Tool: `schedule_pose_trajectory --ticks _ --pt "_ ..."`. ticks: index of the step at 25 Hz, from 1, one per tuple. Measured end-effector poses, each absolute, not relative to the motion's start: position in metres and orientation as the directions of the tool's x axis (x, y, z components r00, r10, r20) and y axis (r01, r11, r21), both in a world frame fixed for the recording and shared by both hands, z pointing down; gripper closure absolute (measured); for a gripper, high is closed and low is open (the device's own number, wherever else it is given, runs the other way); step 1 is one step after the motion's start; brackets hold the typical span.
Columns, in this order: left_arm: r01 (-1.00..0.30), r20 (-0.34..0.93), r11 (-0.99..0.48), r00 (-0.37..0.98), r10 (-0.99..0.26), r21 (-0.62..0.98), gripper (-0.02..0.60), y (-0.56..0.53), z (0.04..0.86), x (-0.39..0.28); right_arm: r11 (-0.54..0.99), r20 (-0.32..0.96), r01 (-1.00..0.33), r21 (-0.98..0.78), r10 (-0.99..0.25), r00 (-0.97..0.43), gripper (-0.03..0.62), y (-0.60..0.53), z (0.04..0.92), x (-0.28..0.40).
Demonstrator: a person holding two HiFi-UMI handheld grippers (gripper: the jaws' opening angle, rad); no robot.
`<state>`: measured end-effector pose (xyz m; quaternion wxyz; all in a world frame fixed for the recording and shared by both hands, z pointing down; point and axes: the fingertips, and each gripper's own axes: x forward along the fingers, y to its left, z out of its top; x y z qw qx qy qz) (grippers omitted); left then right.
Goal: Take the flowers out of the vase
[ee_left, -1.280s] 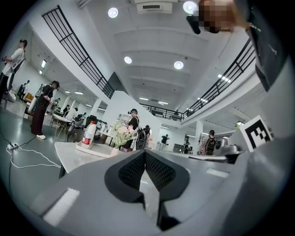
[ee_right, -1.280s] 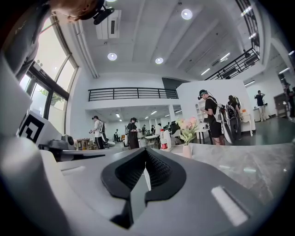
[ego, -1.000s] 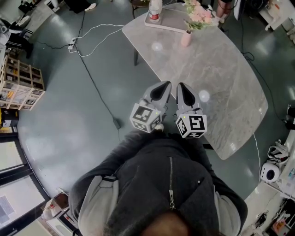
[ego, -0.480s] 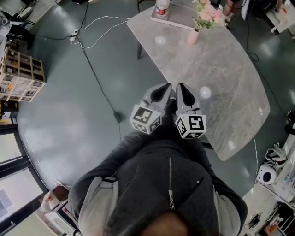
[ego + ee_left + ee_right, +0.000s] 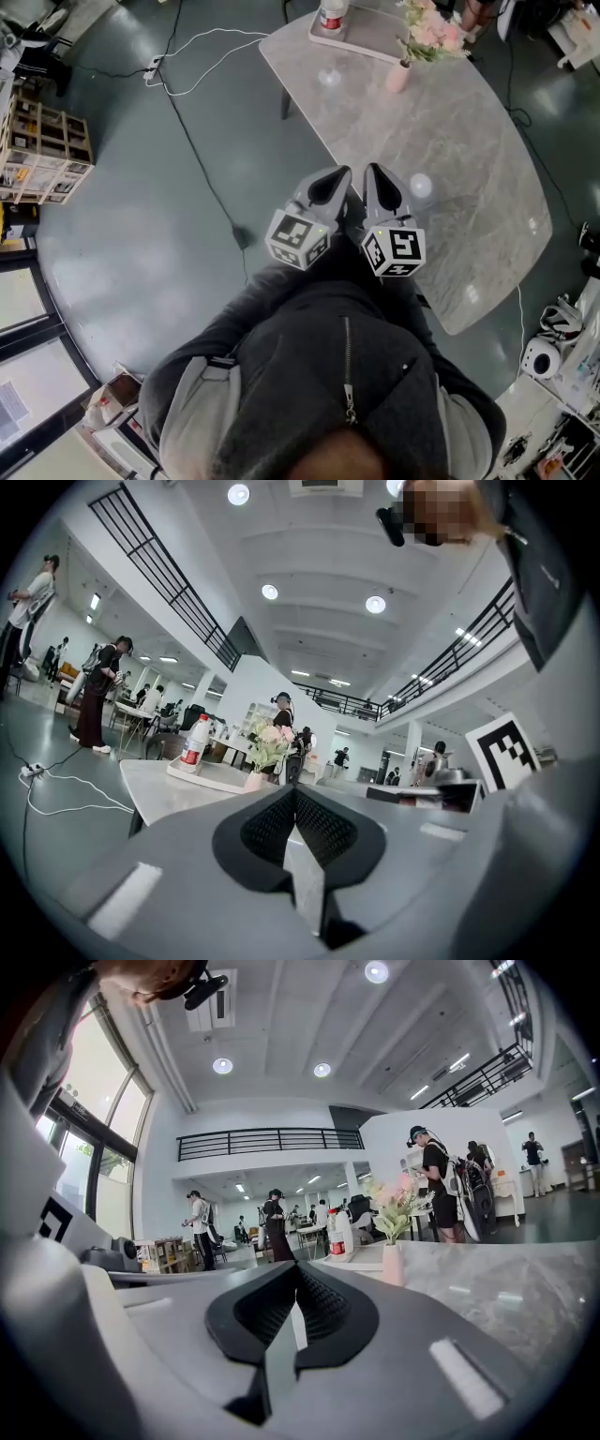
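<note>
A small pink vase (image 5: 397, 79) with pink flowers (image 5: 431, 36) stands at the far end of the grey marble table (image 5: 459, 178). My left gripper (image 5: 339, 174) and right gripper (image 5: 372, 172) are held side by side close to my chest, at the table's near edge and far from the vase. Both are shut with nothing between the jaws. In the left gripper view the flowers (image 5: 267, 744) and vase (image 5: 253, 781) show small beyond the shut left gripper (image 5: 295, 792). The right gripper view has the vase (image 5: 392, 1265) and flowers (image 5: 394, 1202) right of the shut right gripper (image 5: 297, 1269).
A tray (image 5: 361, 45) with a white bottle (image 5: 330, 14) lies on the table beside the vase. White and black cables (image 5: 202, 178) run over the floor on the left. A wooden crate rack (image 5: 42, 141) stands far left. People stand in the hall behind the table.
In the head view the table, vase and tray have slid a little to the right. Both grippers stay side by side and shut.
</note>
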<state>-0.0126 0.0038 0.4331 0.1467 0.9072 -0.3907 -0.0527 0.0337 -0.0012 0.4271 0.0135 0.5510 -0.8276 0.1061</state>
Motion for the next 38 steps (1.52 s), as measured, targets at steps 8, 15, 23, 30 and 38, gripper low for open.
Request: schedule_pose_trajectory --ticks 8,15,23,30,38 --pt "-0.657 -0.013 -0.686 0.719 -0.695 0.314 0.572 -0.039 0.419 0.015 0.328 0.124 -0.934 -0.143 -0.930 -0.345 0.585 -0.046 0.401 0.068" --pt "-0.635 -0.030 -0.705 0.736 -0.676 0.316 0.572 -0.081 0.408 0.035 0.339 0.132 -0.935 -0.102 -0.927 -0.350 0.572 -0.090 0.386 0.085" --pt "-0.641 -0.044 -0.701 0.727 -0.685 0.314 0.572 -0.128 0.398 0.051 0.358 0.146 -0.928 -0.104 -0.917 -0.371 0.563 -0.138 0.380 0.102" --pt "-0.638 -0.035 -0.702 0.732 -0.681 0.317 0.572 -0.156 0.396 0.070 0.357 0.157 -0.919 -0.165 -0.911 -0.382 0.546 -0.167 0.382 0.119" --pt "-0.646 0.004 -0.690 0.731 -0.682 0.325 0.572 -0.193 0.411 0.079 0.310 0.200 -0.928 -0.208 -0.915 -0.350 0.540 -0.197 0.405 0.134"
